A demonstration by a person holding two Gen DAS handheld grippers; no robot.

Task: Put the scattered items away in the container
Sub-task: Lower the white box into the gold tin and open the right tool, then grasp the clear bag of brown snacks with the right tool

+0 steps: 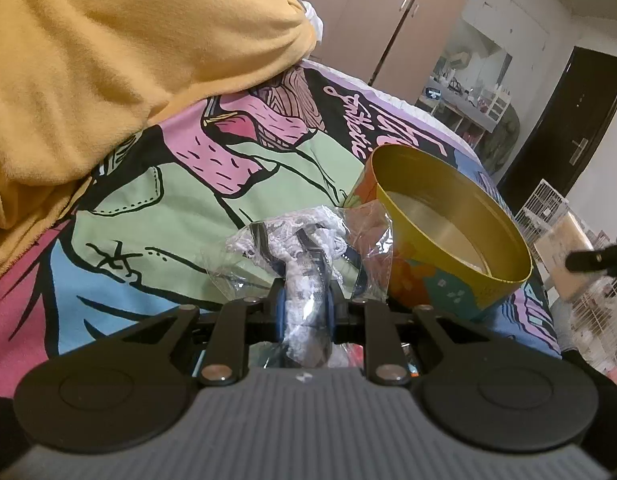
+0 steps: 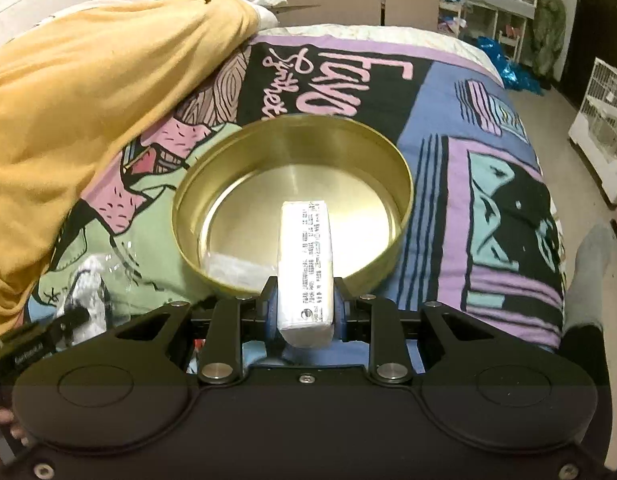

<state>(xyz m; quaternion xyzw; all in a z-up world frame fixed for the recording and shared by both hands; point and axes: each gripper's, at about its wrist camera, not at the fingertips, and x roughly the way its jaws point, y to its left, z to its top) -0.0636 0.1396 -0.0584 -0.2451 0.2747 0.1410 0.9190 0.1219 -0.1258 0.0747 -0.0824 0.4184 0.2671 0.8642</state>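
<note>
1. Right gripper [image 2: 305, 308], fingers clamping the white packet [image 2: 306, 264], is hovering over the gold tin [image 2: 228, 160] on the bed [image 2: 488, 128]; early release risks hitting the rim.
2. Left gripper [image 1: 306, 312], fingers pinching the lace bag [image 1: 304, 240] beside the tin, is risking slippage from slick plastic.

I see a gold-lined round tin [image 2: 292, 184], its outside printed orange and teal. The bedspread [image 2: 468, 128] shows a pink, green, purple and black comic print. There is a mustard-yellow fleece blanket [image 1: 108, 60], a white packet [image 2: 306, 264] with black print, and white lace in a clear bag [image 1: 304, 248].
</note>
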